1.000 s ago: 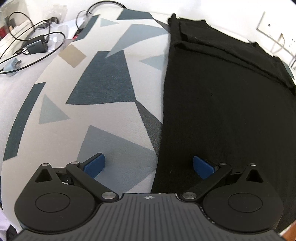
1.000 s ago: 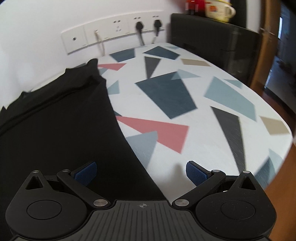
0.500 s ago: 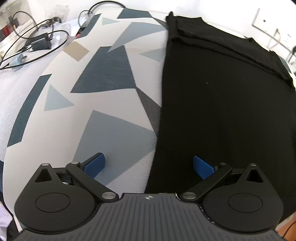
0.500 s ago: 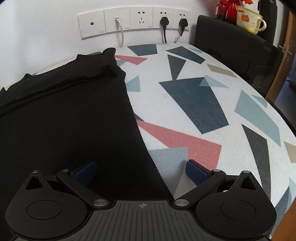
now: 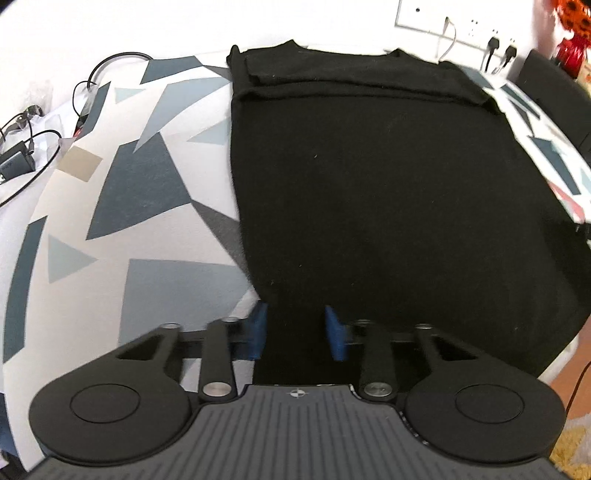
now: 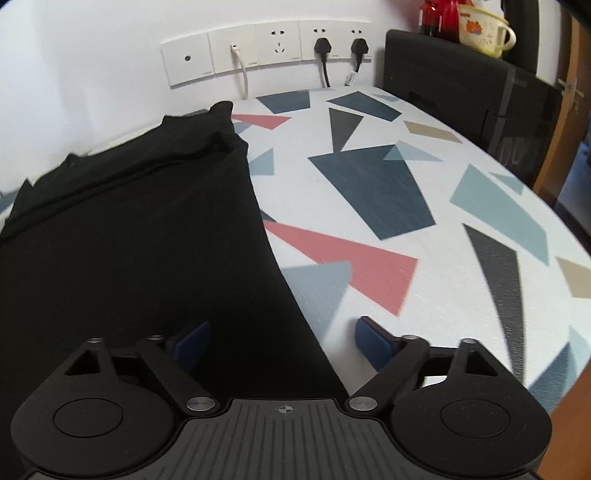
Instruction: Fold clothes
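A black garment (image 5: 369, 177) lies flat on the patterned table (image 5: 122, 184), its far end folded over into a band. My left gripper (image 5: 296, 332) is at the garment's near left corner. Its blue fingers (image 5: 258, 328) have narrowed to a small gap, with the black hem between them, and do not touch. In the right wrist view the same garment (image 6: 129, 240) fills the left side. My right gripper (image 6: 282, 341) stands wide open astride the garment's right edge, with one finger over the cloth and the other over the table (image 6: 369, 206).
Wall sockets (image 6: 266, 51) with plugged cables line the far wall. A black box (image 6: 461, 92) with a mug (image 6: 480, 27) on top stands at the table's far right. Cables and a charger (image 5: 22, 147) lie beyond the table's left edge.
My left gripper has swung right toward the garment's near corner, and its fingers have gone from wide open to a narrow gap around the hem. The right gripper has stayed wide open and shifted slightly.
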`<state>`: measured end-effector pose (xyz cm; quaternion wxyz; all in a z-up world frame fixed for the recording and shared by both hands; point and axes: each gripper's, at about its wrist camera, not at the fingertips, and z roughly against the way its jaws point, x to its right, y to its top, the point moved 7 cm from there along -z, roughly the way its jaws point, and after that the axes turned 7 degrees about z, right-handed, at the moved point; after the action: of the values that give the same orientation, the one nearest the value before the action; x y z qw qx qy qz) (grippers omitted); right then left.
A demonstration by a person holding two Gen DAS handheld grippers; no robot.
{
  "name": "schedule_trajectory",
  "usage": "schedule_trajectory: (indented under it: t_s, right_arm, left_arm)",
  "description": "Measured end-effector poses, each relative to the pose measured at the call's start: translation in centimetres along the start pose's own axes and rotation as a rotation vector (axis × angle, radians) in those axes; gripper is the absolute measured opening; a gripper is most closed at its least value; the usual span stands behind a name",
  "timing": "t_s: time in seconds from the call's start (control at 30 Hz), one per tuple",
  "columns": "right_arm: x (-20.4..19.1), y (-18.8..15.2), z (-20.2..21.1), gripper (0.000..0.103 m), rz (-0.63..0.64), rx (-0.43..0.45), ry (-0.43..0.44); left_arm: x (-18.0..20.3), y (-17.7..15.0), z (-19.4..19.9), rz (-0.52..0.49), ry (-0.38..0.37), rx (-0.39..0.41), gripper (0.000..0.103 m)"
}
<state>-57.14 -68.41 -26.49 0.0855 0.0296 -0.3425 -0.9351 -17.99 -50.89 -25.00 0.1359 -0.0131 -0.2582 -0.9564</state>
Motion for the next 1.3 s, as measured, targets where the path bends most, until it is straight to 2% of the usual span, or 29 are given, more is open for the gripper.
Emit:
schedule_trajectory:
  t_s: [0.07, 0.13, 0.17, 0.23, 0.3, 0.4, 0.43, 0.47, 0.53, 0.57, 0.87, 0.93, 1.0, 1.07, 1.1, 1.13, 1.17, 1.27, 1.3]
  right_arm:
    - [-0.4, -0.5, 0.6, 0.058, 0.035, 0.017, 0.0]
    - [-0.9, -0.9, 1.3, 0.038, 0.052, 0.026, 0.027]
    - [-1.2, -1.1, 1.6, 0.033, 0.057, 0.023, 0.04]
    - [-1.8, -1.4, 2.1, 0.014, 0.059, 0.017, 0.061]
    - [-2.2, -1.6, 2.6, 0.008, 0.053, 0.012, 0.076]
    - [-1.9, -1.7, 3.6, 0.008, 0.017, 0.044, 0.059]
    - [-1.8, -1.7, 3.9, 0.011, -0.002, 0.053, 0.065]
    - [-1.6, -1.8, 4.0, 0.014, -0.012, 0.058, 0.052]
    - [-1.0, -1.9, 4.2, 0.029, -0.028, 0.066, 0.021]
    - [-0.8, -2.1, 4.3, 0.029, -0.027, 0.067, 0.006]
    - [0.8, -4.1, 4.4, 0.035, -0.087, 0.038, -0.058]
    - [1.4, -4.3, 4.4, 0.047, -0.116, 0.041, -0.062]
    - [1.7, -4.4, 4.3, 0.052, -0.13, 0.049, -0.067]
    - [1.4, -4.3, 4.0, 0.056, -0.1, 0.056, -0.073]
    - [1.2, -4.2, 3.9, 0.056, -0.08, 0.06, -0.076]
    - [0.9, -4.1, 3.7, 0.052, -0.06, 0.064, -0.079]
    - [0.6, -4.0, 3.7, 0.05, -0.057, 0.066, -0.07]
    - [-0.3, -3.3, 3.7, 0.028, -0.069, 0.05, -0.005]
    - [-0.5, -3.2, 3.7, 0.01, -0.076, 0.044, 0.013]
  left_arm:
    - [-0.1, 0.1, 0.0, 0.012, -0.017, 0.009, 0.02]
    - [-0.2, 0.1, -0.1, 0.025, -0.036, 0.012, 0.015]
    - [-0.3, 0.0, 0.0, 0.029, -0.042, 0.011, 0.011]
    - [-0.4, -0.2, 0.2, 0.04, -0.072, 0.007, 0.008]
    - [-0.5, -0.4, 0.5, 0.051, -0.109, 0.005, 0.007]
    - [-1.3, -0.7, 1.0, 0.096, -0.149, 0.0, 0.008]
    - [-1.4, -0.7, 1.2, 0.088, -0.154, 0.005, 0.009]
    - [-1.4, -0.9, 1.1, 0.065, -0.139, 0.004, 0.018]
    - [-0.8, -1.3, 1.0, 0.01, -0.121, -0.008, 0.034]
    - [-0.4, -1.4, 1.1, -0.014, -0.127, -0.005, 0.046]
    - [0.0, -1.5, 1.0, 0.005, -0.124, 0.011, 0.048]
    - [-0.4, -1.6, 1.1, 0.009, -0.091, 0.022, 0.05]
    - [-0.4, -1.6, 1.1, 0.005, -0.087, 0.025, 0.057]
    - [0.0, -1.5, 0.9, -0.018, -0.064, 0.029, 0.058]
    - [0.3, -1.5, 0.8, -0.039, -0.052, 0.036, 0.057]
    - [0.6, -1.5, 0.7, -0.06, -0.04, 0.043, 0.046]
    - [0.9, -1.5, 0.8, -0.086, -0.045, 0.06, 0.004]
    - [1.2, -1.3, 0.9, -0.071, -0.094, 0.041, 0.004]
    - [1.1, -1.2, 1.1, -0.067, -0.096, 0.044, 0.004]
